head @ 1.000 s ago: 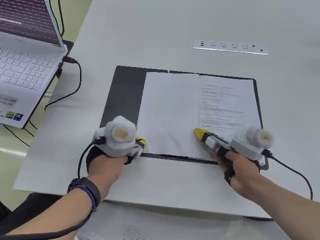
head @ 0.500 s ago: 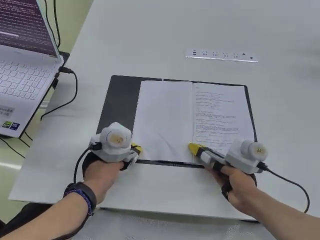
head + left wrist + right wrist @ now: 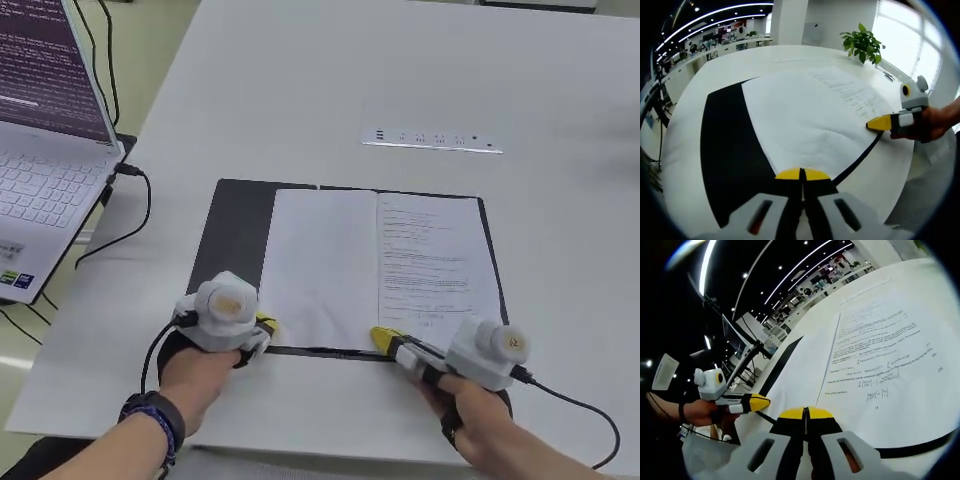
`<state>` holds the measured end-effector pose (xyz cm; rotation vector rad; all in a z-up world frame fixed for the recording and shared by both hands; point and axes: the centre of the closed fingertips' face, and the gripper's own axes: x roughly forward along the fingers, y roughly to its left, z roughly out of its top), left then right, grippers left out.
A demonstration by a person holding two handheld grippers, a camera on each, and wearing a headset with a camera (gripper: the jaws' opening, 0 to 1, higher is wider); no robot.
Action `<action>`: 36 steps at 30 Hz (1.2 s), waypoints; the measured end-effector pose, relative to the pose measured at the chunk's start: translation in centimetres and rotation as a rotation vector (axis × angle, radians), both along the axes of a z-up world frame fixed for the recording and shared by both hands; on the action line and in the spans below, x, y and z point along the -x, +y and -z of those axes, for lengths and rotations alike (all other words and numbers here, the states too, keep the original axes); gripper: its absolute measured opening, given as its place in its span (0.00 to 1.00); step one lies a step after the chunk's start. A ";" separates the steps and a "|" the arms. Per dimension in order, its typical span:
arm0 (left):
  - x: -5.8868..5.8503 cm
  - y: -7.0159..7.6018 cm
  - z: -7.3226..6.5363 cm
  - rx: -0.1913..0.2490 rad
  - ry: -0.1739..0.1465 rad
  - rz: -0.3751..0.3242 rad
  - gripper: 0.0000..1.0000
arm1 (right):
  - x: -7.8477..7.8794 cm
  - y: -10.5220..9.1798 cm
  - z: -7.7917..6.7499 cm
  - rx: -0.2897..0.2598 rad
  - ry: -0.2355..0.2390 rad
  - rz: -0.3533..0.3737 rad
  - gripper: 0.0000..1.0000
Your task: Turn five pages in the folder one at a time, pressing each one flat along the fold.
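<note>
On the white bench [image 3: 300, 90], lying open and flat: folder [image 3: 235, 230], blank page [image 3: 320, 260] left, printed page [image 3: 435, 260] right. At the fold's near end, right gripper [image 3: 383, 339], jaws pinched together, empty, likely set to press the crease. At the blank page's near corner, left gripper [image 3: 265, 325], likewise closed on nothing, probably steadying that sheet.

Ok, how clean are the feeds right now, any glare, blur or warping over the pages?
Head view: even, soft light, no glare on the folder; text on the printed page is too small to read. Left gripper view: fisheye bows the folder's edges, and the window is blown out. Right gripper view: print close and fairly sharp, background dim.
</note>
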<state>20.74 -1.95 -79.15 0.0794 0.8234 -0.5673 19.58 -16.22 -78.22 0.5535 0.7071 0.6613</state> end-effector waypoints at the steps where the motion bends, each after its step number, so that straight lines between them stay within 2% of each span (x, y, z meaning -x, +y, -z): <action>1: 0.0 0.0 0.0 0.000 0.000 0.001 0.00 | 0.1 0.0 0.0 0.001 0.001 0.000 0.00; 10: 0.1 0.0 0.0 -0.004 -0.003 0.005 0.00 | 0.4 -0.1 0.1 0.014 0.014 -0.004 0.00; 17: 0.1 0.0 -0.1 -0.003 -0.004 0.007 0.00 | 1.2 -0.1 0.1 0.011 0.021 0.012 0.00; 29: 0.1 0.0 -0.1 -0.011 -0.009 0.016 0.00 | 1.2 -0.1 0.1 0.010 0.033 0.023 0.00; 36: 0.0 -0.1 -0.1 -0.022 0.008 0.021 0.00 | 1.1 -0.2 0.1 0.021 0.045 0.033 0.00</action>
